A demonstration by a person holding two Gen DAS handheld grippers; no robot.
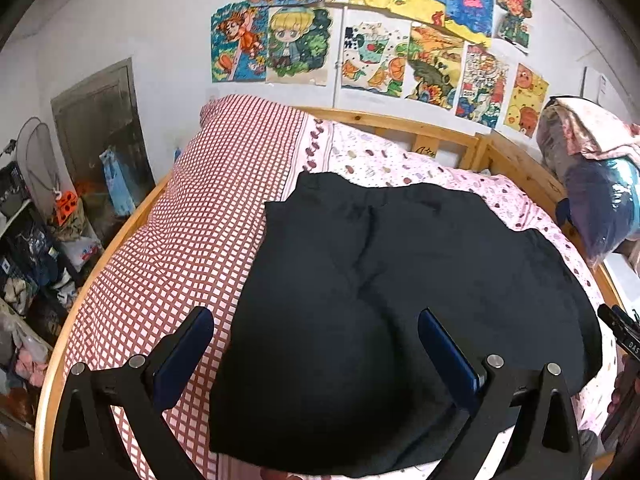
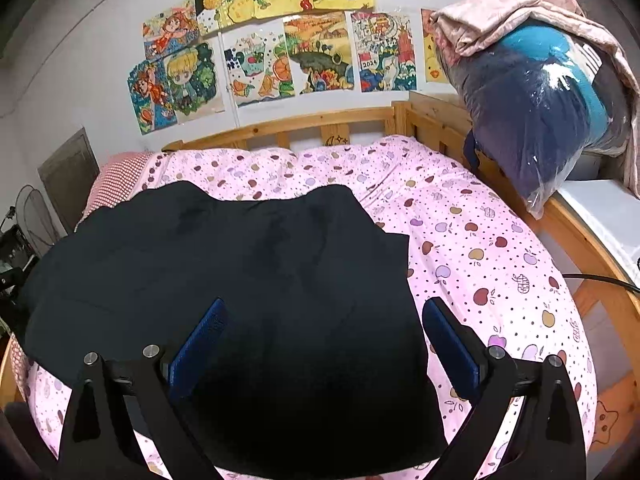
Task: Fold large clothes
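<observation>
Garment: a black garment lies spread on the bed, partly over the pink apple-print sheet and, at its left edge, the red checked quilt.
Step in hand: judged as the first grasp, with both claws above the near hem.
Doing it well: take matching corners of the hem, pinch only the cloth and not the sheet beneath, then lift evenly so the fold lands square.
Left claw: released, jaws spread wide, holding nothing, above the garment's left side.
Right claw: released, equally wide, empty, above the right side.
</observation>
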